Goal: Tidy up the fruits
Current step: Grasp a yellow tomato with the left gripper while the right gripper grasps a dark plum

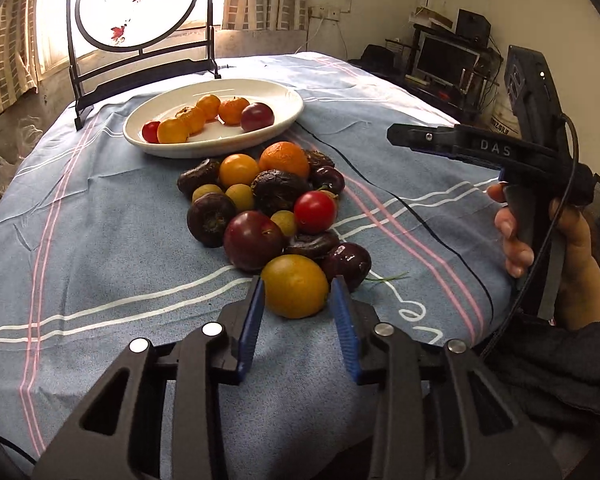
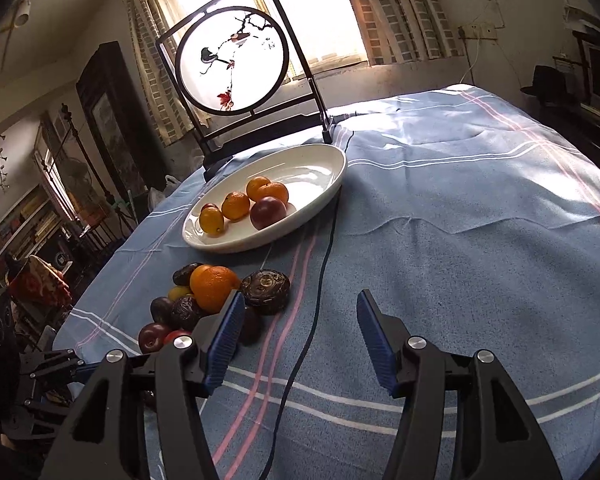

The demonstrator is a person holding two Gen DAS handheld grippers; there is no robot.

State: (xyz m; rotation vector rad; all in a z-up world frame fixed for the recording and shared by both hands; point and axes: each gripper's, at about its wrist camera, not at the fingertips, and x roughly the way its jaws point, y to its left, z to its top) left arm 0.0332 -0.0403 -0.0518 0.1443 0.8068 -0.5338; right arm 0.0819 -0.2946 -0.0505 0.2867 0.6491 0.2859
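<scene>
Behind the left tool (image 1: pixel 298 294), the yellow fruit (image 1: pixel 295 285) seems gripped.

The left wrist view looks forward and down along its own fingers (image 1: pixel 260 320), low over the cloth (image 1: pixel 100 240) and close to the near end of the fruit pile (image 1: pixel 268 208). The plate (image 1: pixel 220 148) lies beyond the pile, with the screen (image 1: pixel 140 20) and window behind it. At the right edge of this view a hand (image 1: pixel 540 240) holds the other gripper.

The right wrist view sits to the right of the pile (image 2: pixel 212 300), a little higher, and faces the plate (image 2: pixel 320 184) across bare cloth (image 2: pixel 460 240). The pile falls at its lower left.

Both views share the plate, the pile, the cloth and the screen (image 2: pixel 236 60).
</scene>
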